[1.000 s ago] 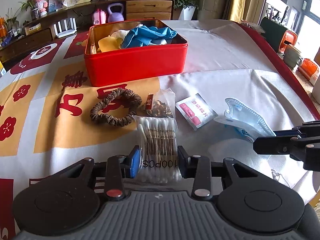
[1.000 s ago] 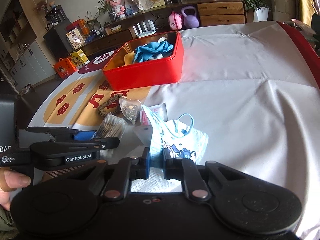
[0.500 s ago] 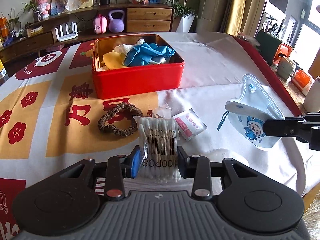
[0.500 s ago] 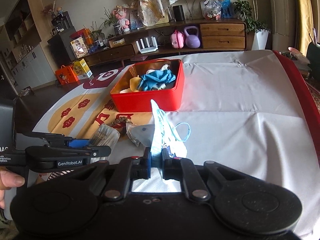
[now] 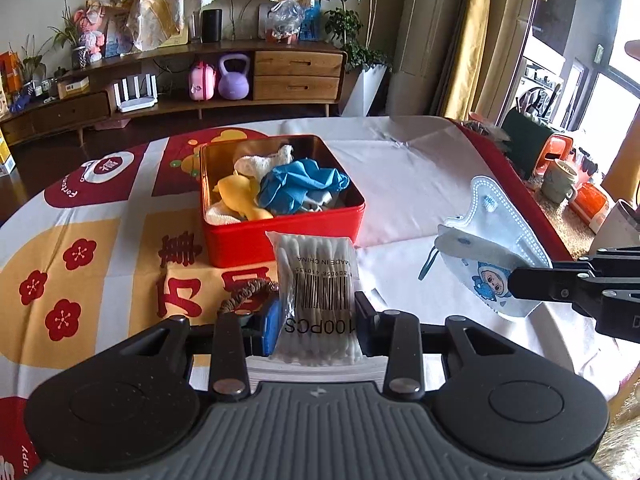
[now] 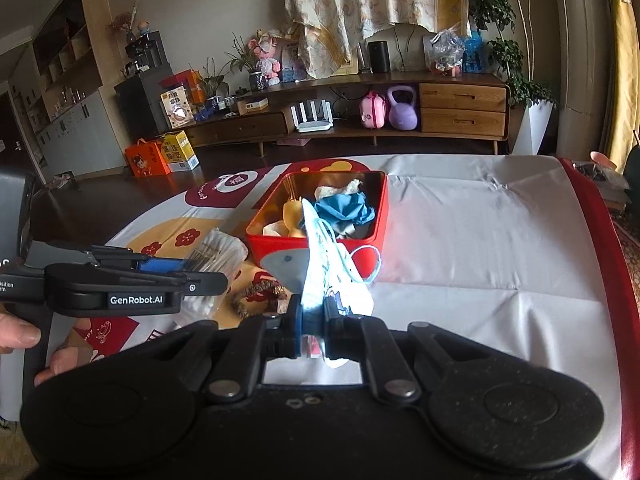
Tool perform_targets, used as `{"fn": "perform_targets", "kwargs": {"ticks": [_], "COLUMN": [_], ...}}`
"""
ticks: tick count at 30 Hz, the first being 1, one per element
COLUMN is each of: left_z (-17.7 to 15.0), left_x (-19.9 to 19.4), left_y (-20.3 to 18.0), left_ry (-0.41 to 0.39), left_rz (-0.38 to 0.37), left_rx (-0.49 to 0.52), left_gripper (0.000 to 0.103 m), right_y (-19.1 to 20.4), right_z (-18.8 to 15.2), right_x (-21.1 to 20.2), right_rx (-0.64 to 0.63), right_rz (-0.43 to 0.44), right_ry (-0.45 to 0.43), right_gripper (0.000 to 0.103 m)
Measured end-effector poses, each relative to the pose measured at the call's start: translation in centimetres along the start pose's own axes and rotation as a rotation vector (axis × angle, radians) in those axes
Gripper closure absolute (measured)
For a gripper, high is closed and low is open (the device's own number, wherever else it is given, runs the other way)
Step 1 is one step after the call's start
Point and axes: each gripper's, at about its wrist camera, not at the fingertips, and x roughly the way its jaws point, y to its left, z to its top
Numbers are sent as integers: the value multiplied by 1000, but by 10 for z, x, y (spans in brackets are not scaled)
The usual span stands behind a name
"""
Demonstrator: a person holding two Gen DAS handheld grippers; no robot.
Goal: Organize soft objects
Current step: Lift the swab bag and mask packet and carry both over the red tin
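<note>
Left claw (image 5: 316, 320) pinches a cotton swab packet (image 5: 316, 280) above the table (image 5: 420, 184); right claw (image 6: 311, 320) pinches a face mask (image 6: 320, 264), lifted before the red tin (image 5: 280, 236) of soft things.

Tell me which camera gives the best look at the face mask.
The left wrist view: it shows the face mask broadside, cartoon print and ear loop visible, pinched by the right gripper. The right wrist view shows it only edge-on, a thin white strip between that gripper's fingers.

Red tin (image 5: 280, 236), blue-trimmed cartoon-print mask (image 5: 486, 256)
</note>
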Motion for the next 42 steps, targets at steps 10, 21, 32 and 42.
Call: {"fn": "perform_targets", "kwargs": {"ticks": [10, 21, 32, 42], "left_z": [35, 64, 86, 101], "left_x": [0, 26, 77, 121], "left_y": [11, 25, 43, 53], "left_ry": [-49, -60, -32, -7], "left_rz": [4, 32, 85, 109], "left_rx": [-6, 16, 15, 4], "left_gripper": [66, 66, 66, 66], "right_y": [4, 4, -6, -14], "right_z": [32, 65, 87, 102], "right_x": [17, 53, 112, 158], "right_rx": [-30, -81, -114, -124], "right_rz": [6, 4, -10, -1], "right_ry": [-26, -36, -1, 10], "right_gripper": [94, 94, 93, 94]}}
